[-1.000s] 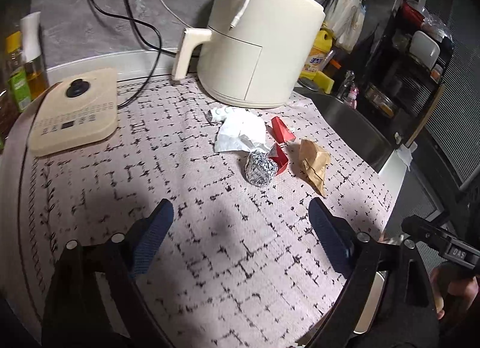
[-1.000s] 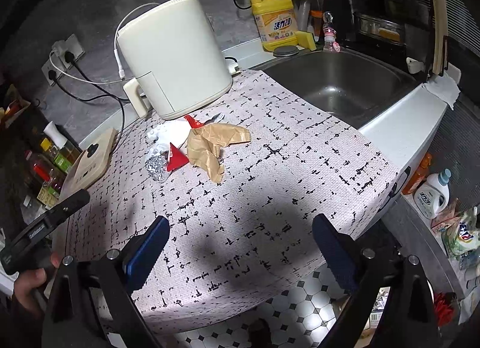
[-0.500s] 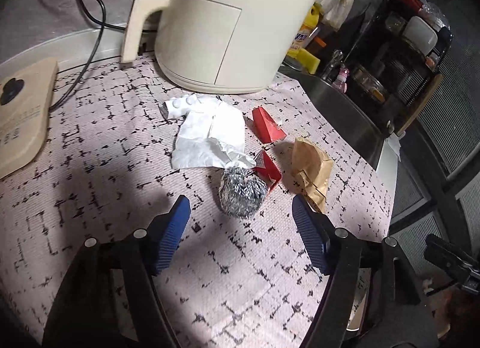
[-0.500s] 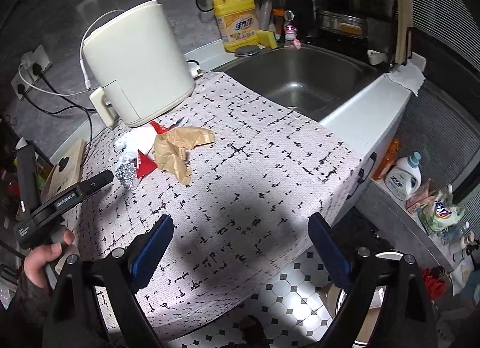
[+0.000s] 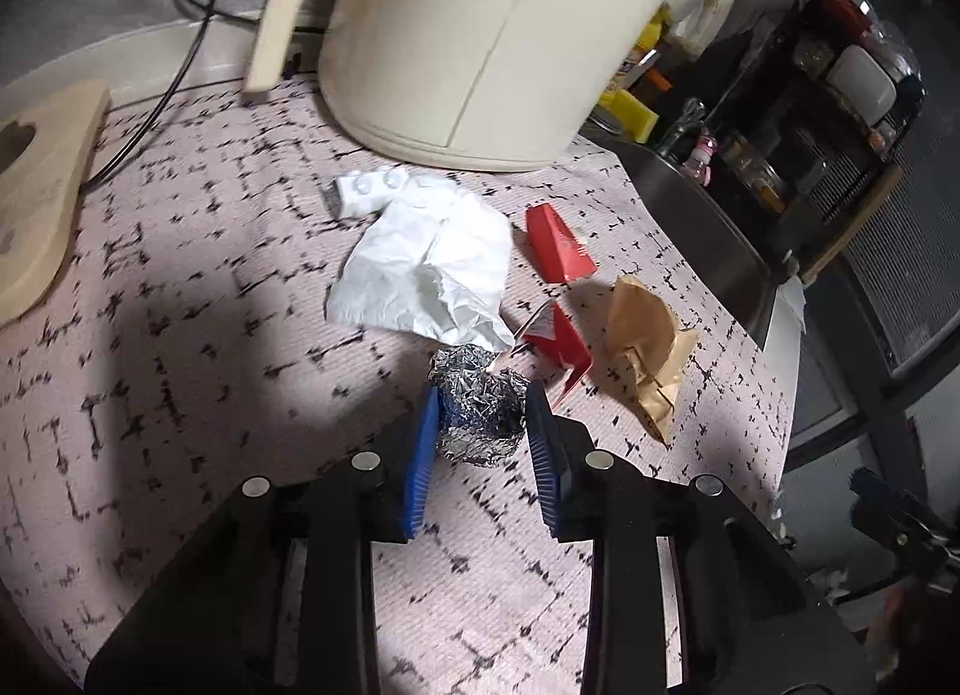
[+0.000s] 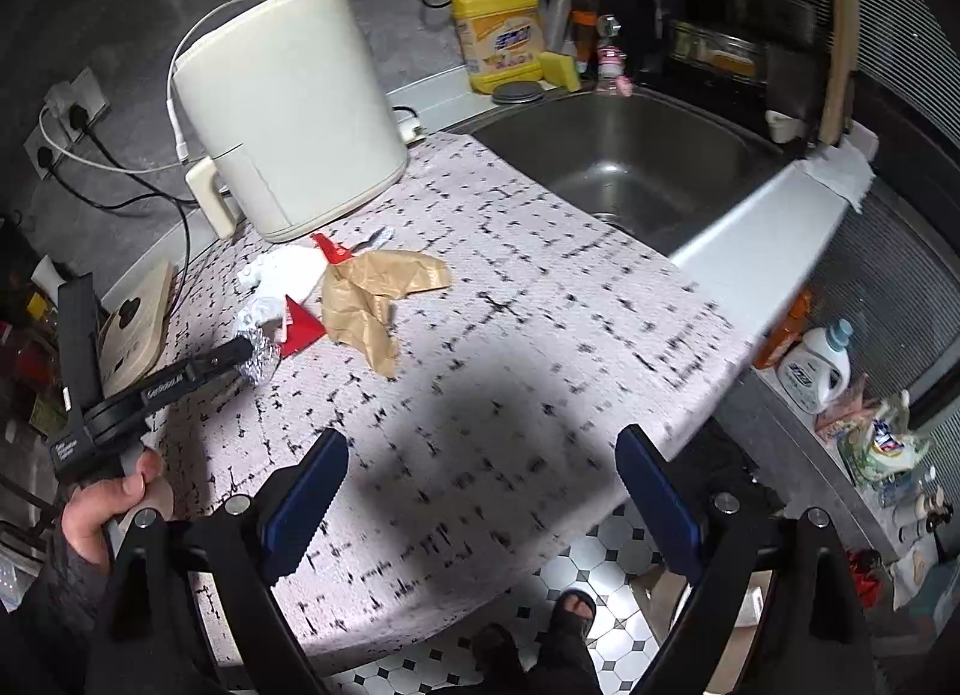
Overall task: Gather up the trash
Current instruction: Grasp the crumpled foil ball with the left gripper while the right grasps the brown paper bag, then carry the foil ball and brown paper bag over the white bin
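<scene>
Item: foil ball (image 5: 480,410), on the patterned worktop (image 5: 180,335), just before the white tissue (image 5: 420,269). My left gripper (image 5: 480,425) has its blue pads (image 5: 420,455) closed against both sides of it. Red wrappers (image 5: 558,245) and brown paper bag (image 5: 648,353) lie beside. My right gripper (image 6: 480,485) hangs spread wide, holding nothing. Air fryer (image 6: 288,113) stands behind.

My left gripper (image 5: 480,413) has moved fwd and down to the foil ball (image 5: 478,411); jaws narrowed from wide apart, blue pads (image 5: 420,455) now at either side of the ball, approx. touching. My right gripper (image 6: 480,491) has shifted slightly; its view swung towards the sink (image 6: 630,155), jaws unchanged.
</scene>
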A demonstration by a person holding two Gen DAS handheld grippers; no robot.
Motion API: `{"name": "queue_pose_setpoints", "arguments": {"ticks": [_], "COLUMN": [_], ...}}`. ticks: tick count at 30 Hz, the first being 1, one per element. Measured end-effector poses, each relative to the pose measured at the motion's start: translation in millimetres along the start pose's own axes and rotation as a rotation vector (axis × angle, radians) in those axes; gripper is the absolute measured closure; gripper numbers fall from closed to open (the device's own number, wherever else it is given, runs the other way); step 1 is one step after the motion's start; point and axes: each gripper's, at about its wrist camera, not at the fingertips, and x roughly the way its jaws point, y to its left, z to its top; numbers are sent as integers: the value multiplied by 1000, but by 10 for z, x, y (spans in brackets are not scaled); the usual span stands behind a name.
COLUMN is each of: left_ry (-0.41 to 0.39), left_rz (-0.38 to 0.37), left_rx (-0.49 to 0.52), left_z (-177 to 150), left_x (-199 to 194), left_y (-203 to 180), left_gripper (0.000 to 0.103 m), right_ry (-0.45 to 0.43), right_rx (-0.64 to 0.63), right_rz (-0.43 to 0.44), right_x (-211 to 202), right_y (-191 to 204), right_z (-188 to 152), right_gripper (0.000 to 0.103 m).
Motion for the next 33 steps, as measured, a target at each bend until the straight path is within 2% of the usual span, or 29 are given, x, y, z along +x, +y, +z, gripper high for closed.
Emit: {"name": "queue_pose_setpoints", "arguments": {"ticks": [9,18,19,20,21,22,23,33], "left_ry": [-58,-113,-115,-117,-119,-120,-123,-132], "left_rz": [95,225,235,242,249,254,257,228], "left_rx": [-98,-200,-209,-216,-221,-223,-224,-187], "left_z": [-128,-282,-303,-327,-348,-363,-380,-500], "left_x": [-468,-914,-952,-988,-1028,-1051,-1083,-1221], "left_y": [332,681,711,740,766,777,794,748], "left_gripper": [75,75,75,75,75,75,75,75], "right_ry": [40,93,106,124,151,196,200,115], "right_rx": [-117,-198,-199,-199,-199,-196,-187,-177], "right_rz": [147,180,175,172,178,186,189,183], "right_x": [526,1099,1185,1266,1336,1420,1432,961], "right_y": [465,757,771,779,771,779,776,768], "right_z": [434,687,698,697,694,686,675,467], "right_gripper": [21,23,31,44,82,84,84,87]}}
